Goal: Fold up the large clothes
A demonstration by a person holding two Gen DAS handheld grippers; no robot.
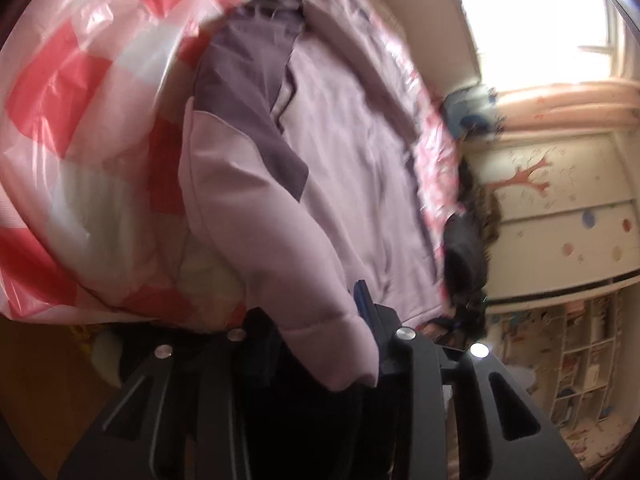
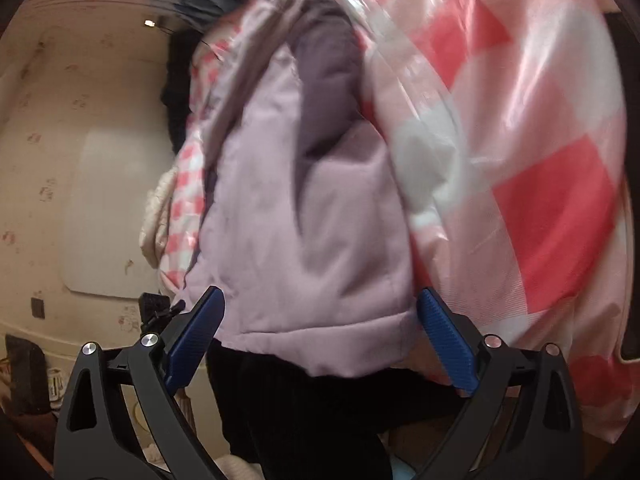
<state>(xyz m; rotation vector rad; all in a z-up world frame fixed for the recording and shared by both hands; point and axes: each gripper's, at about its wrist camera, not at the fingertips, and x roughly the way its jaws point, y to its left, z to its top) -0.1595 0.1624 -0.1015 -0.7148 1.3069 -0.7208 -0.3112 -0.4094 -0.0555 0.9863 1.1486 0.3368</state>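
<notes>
A lilac padded jacket (image 1: 352,152) with darker purple shoulder panels lies on a pink-and-white checked plastic sheet (image 1: 80,120). In the left wrist view one sleeve runs down to its cuff (image 1: 340,356), and my left gripper (image 1: 310,304) is shut on it, the cloth filling the narrow gap beside the blue pad (image 1: 363,300). In the right wrist view the other sleeve's cuff (image 2: 316,344) sits between the wide-apart blue pads (image 2: 196,332) of my right gripper (image 2: 320,292), which stands open. The checked sheet (image 2: 540,160) shows to the right. Both views are motion-blurred.
A dark garment (image 1: 466,256) hangs at the sheet's right edge, with a blue item (image 1: 472,108) beyond it. Behind are a bright window (image 1: 540,20), a cream wall with a tree decal (image 1: 528,176) and shelves (image 1: 580,368). A cream panelled surface (image 2: 104,208) fills the right wrist view's left.
</notes>
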